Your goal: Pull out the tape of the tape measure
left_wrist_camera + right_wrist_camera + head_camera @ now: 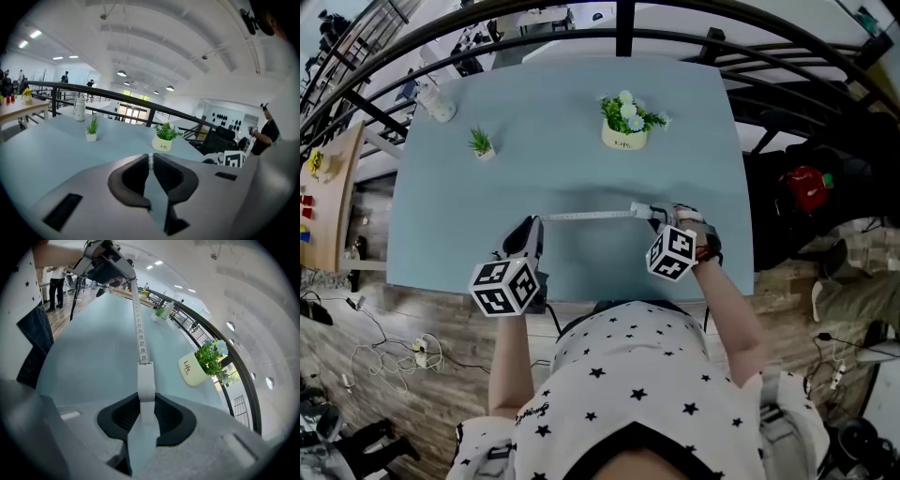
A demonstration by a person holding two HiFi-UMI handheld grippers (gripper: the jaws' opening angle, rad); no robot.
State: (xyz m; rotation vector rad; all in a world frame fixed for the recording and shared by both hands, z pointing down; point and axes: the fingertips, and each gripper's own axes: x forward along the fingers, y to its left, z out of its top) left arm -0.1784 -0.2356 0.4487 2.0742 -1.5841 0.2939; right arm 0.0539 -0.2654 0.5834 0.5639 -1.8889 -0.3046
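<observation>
Two clamps, one span: right gripper (146, 398) pinches the tape measure body (145, 380); tape (586, 216) runs taut along the tabletop's (469, 206) near edge; left gripper (150, 159) is nipped nearly together, apparently on its tip. Thin hold: a slip means snap-back.

Two tongs (533, 223) (664, 216); two potted plants (481, 143) (625, 122); one tape measure (591, 216); one bottle (437, 101).

Pale blue table (581, 159), flowering pot plant (625, 125), small plant (481, 143), bottle (438, 102)
</observation>
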